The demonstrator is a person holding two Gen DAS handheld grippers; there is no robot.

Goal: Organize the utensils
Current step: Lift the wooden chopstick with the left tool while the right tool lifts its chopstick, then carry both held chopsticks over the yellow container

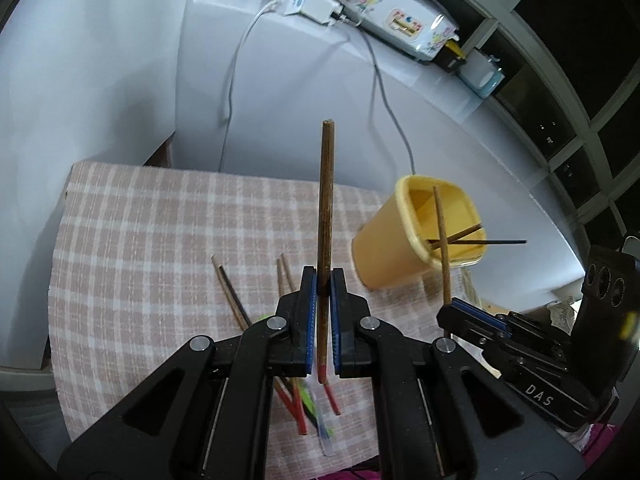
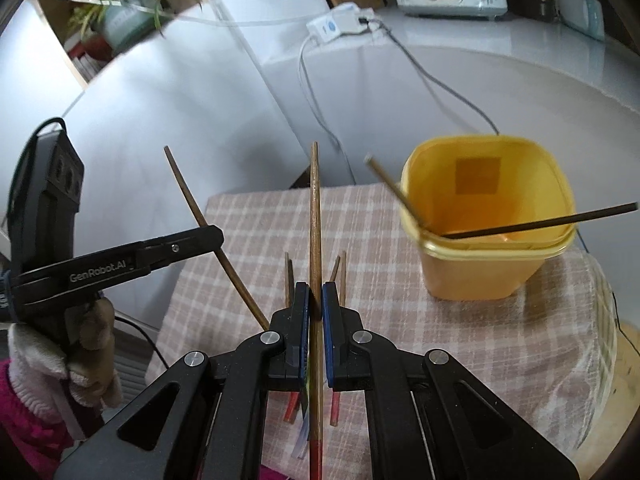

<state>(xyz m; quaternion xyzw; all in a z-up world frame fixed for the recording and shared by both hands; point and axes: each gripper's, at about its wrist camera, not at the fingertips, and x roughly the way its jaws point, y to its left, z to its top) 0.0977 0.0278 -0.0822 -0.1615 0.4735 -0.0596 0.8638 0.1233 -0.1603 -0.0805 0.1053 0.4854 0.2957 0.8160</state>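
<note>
I have a chopstick in each hand. My left gripper has its jaws clamped on a brown chopstick standing almost upright, and my right gripper grips another chopstick the same way. The yellow cup sits on the checked desk ahead and to the right of both, with two sticks already leaning inside. My right hand looks nearer to it, so I judge that stick should swing over the rim and tip in lengthwise first.
</note>
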